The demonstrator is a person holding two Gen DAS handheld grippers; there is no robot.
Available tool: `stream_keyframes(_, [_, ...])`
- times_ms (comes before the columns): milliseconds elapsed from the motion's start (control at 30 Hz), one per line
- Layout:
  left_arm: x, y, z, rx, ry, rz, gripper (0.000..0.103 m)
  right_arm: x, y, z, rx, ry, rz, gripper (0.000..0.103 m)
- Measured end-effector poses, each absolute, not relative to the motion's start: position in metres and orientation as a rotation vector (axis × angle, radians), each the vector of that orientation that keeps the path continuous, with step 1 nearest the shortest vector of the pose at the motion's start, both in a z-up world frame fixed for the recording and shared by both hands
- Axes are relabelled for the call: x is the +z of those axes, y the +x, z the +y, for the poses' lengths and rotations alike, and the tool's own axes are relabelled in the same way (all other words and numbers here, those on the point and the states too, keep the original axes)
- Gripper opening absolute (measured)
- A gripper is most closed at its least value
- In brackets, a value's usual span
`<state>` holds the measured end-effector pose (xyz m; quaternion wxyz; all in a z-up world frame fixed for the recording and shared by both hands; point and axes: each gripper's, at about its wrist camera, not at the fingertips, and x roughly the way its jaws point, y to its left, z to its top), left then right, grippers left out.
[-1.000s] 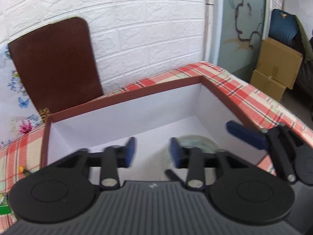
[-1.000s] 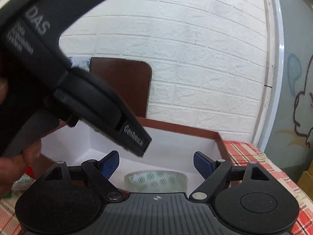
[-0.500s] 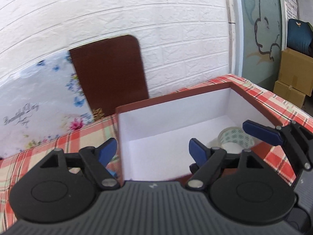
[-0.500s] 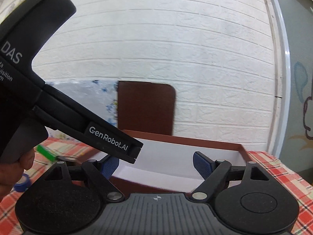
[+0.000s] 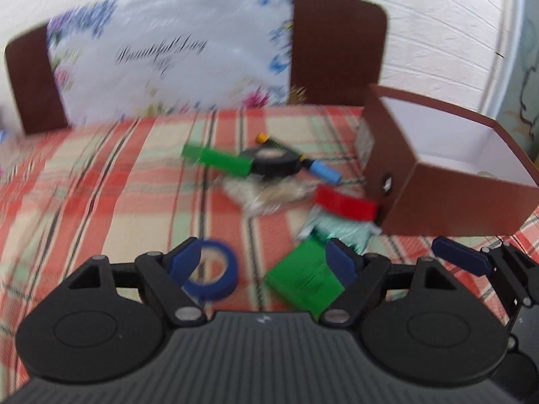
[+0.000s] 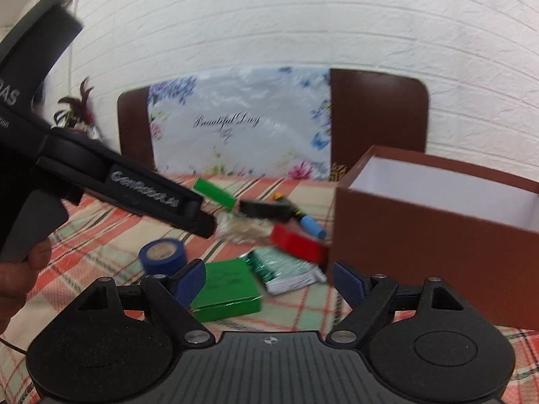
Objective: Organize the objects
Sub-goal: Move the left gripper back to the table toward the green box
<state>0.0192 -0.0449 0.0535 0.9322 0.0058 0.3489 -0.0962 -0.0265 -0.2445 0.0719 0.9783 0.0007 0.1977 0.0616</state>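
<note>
Two grippers: the left gripper (image 5: 261,262) and the right gripper (image 6: 269,277) both have their jaws spread wide with nothing between the pads; both are released and carry nothing.
Loose things: a cluster lies on the checked tablecloth (image 5: 101,185), just to the left of the box.
Box: the brown box (image 6: 421,235) stands open-topped at the right, white inside; a small part of something pale shows at its bottom in the left view, too little to name.
Nearest to left gripper: a blue tape roll (image 5: 215,271) just ahead of its left finger, and a flat green box (image 5: 303,282) ahead of its right finger.
Further back: a red block (image 5: 347,205) touching the box wall, a foil packet (image 5: 340,232) under it, a black tape roll (image 5: 273,163), a long green block (image 5: 219,160), a clear bag (image 5: 266,195), and a marker with a blue cap (image 5: 323,171).
Step in hand: judged from the empty jaws aimed at the pile, this is the reach for the next thing to go into the box.
Next move calls for: choosing one thing, likely the blue tape roll or flat green box, bringing the left jaws down around it, and closing before lifting towards the box.
Caution: the pile is crowded, so the fingers should straddle only one thing; the frames are blurred, so fine positions are uncertain.
</note>
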Motion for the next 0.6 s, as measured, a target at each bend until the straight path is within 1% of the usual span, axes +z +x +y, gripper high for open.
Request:
stream_keyframes(233, [0.019, 0.02, 0.003, -0.174, -0.146, 0.811, 0.082, 0.065, -0.015, -0.221, 0.129, -0.019, 0.494, 0.08])
stream_keyframes(600, [0.006, 0.021, 0.047, -0.191, -0.265, 0.803, 0.082, 0.059, -0.001, -0.187, 0.155, -0.108, 0.57, 0.08])
